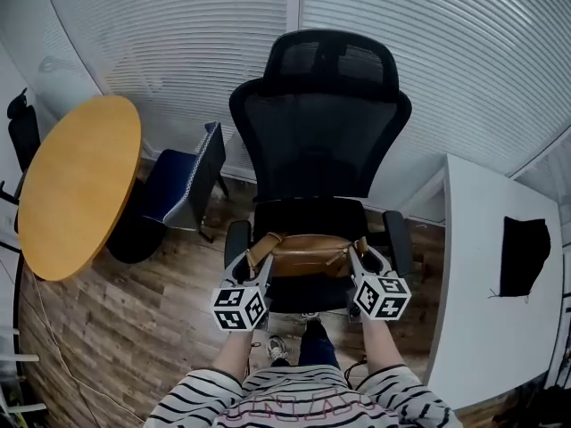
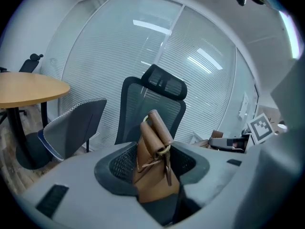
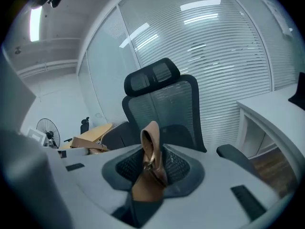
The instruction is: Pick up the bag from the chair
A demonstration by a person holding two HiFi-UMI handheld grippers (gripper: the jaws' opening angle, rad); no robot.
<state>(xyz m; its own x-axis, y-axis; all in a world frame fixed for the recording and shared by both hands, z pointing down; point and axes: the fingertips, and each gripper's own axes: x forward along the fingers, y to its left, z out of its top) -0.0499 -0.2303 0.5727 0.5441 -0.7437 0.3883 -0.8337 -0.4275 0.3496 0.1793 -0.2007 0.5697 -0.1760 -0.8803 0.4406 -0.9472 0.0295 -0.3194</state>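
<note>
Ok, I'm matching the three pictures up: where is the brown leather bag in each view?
Head view: brown leather bag lower centre, over the seat.
Left gripper view: bag bottom centre, clamped between the jaws.
Right gripper view: bag bottom centre, clamped likewise.
Shared landmark: black mesh office chair behind it in all three.

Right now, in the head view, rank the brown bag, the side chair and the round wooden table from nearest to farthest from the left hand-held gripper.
1. The brown bag: clamped in the left hand-held gripper itself, in front of the person.
2. The side chair: beyond it, to the left.
3. The round wooden table: farthest, at the far left.
</note>
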